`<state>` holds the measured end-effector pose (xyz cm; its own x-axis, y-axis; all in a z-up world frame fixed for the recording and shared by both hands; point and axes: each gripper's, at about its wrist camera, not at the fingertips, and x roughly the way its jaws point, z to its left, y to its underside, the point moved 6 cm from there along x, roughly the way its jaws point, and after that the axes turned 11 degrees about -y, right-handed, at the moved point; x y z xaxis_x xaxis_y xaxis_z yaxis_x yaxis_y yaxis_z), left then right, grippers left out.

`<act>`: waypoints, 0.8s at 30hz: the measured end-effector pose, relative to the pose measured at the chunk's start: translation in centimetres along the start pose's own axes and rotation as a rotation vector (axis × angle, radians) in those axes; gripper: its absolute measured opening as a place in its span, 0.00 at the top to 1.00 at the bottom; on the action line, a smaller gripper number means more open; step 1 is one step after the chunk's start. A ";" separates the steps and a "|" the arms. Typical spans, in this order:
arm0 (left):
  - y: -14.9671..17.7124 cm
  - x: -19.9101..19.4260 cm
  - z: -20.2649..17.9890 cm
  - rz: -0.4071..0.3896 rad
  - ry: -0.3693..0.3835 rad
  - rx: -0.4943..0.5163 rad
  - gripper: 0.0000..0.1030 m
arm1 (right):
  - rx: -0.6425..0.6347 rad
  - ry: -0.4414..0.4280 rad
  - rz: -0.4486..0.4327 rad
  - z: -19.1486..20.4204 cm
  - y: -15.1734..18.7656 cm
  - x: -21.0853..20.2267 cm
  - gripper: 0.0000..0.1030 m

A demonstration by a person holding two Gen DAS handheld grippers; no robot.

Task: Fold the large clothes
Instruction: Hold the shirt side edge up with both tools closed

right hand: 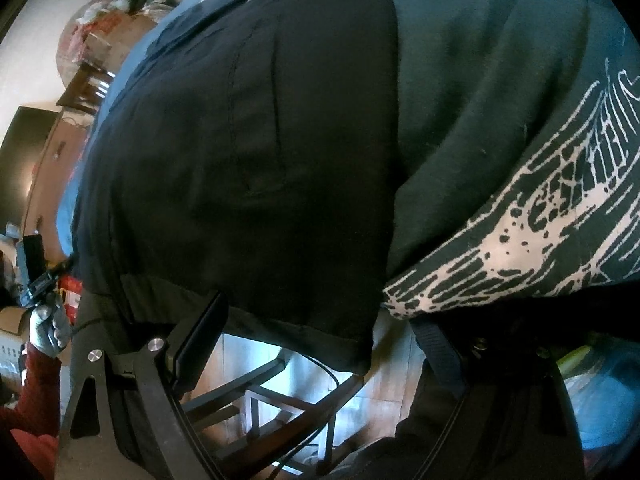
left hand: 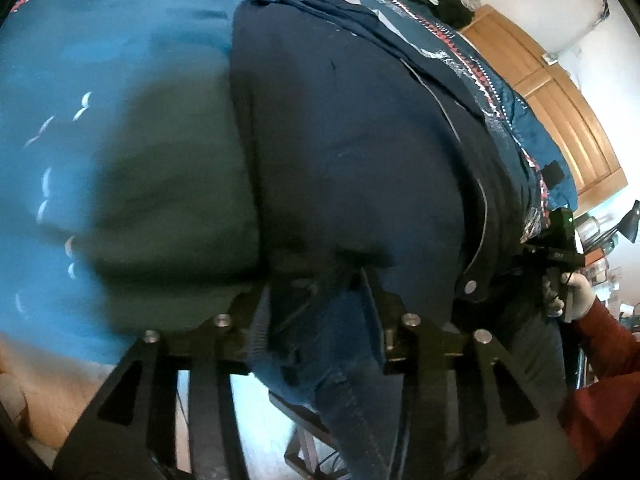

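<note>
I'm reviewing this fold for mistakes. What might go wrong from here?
1. The dark garment bunches thickly at the left claw, so layers may slip out or fold unevenly.
2. Its hem hangs over the bed edge above a chair and could snag.
3. The printed shirt alongside may get dragged.

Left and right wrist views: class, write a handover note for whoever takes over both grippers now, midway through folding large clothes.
Left gripper: blue denim fabric bunched between its fingers; whether it is clamped cannot be told.
Right gripper: hem of a black cloth garment hangs between its fingers; grip unclear.
Things: a dark navy garment and a dark green garment lie on the teal bedspread; a dark green T-shirt with pale print lies beside the black one.
Done: no finished fold visible.
Left: confirm both grips, then fold.
</note>
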<state>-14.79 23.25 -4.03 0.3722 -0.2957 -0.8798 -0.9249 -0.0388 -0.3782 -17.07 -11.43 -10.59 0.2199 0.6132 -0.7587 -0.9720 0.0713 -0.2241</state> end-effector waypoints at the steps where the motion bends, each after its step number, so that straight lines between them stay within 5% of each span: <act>1: 0.0 -0.1 -0.1 0.001 0.004 0.002 0.61 | 0.001 -0.002 0.001 0.0 0.0 0.0 0.09; 3: -0.1 -0.3 0.0 0.008 0.025 0.002 0.77 | -0.003 -0.004 0.008 0.0 0.1 0.2 0.09; 5: -0.2 -0.2 0.2 0.015 0.027 0.000 0.78 | -0.005 -0.011 0.011 0.0 0.1 0.3 0.09; 11: -0.2 0.1 0.2 0.018 0.066 -0.029 0.69 | -0.002 -0.015 0.008 0.1 0.2 0.3 0.09; 24: -0.2 0.1 0.5 0.015 0.079 -0.040 0.72 | -0.002 -0.016 -0.001 0.2 0.4 0.2 0.09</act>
<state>-14.54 23.66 -4.20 0.3523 -0.3710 -0.8592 -0.9334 -0.0716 -0.3517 -17.48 -11.12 -10.74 0.2199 0.6256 -0.7485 -0.9715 0.0708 -0.2263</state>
